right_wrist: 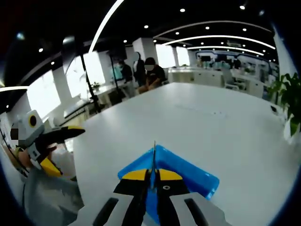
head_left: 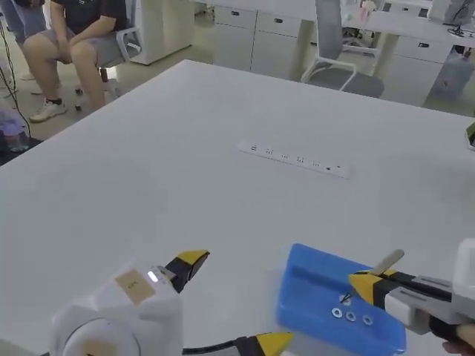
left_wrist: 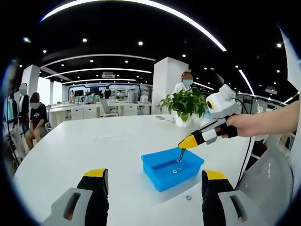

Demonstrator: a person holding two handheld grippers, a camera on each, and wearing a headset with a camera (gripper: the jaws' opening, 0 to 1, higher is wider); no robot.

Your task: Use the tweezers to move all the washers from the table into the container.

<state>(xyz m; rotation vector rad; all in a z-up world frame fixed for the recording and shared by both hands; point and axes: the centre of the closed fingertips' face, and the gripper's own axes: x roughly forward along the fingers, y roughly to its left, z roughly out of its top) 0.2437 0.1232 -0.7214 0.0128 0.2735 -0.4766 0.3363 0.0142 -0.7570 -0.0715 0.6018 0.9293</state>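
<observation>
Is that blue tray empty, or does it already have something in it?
Not empty. The blue tray holds at least three small washers lying on its floor, just below the tip of the tweezers.

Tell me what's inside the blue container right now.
Three washers lie in the blue container, and the tip of the tweezers, clamped in the right gripper, dips in above them. In the head view that gripper covers the container's right edge, so anything there is hidden.

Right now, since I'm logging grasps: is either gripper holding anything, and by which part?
The right gripper clamps the tweezers about mid-length, tail sticking up, tips down in the blue container. The left gripper is open, holding nothing.
</observation>
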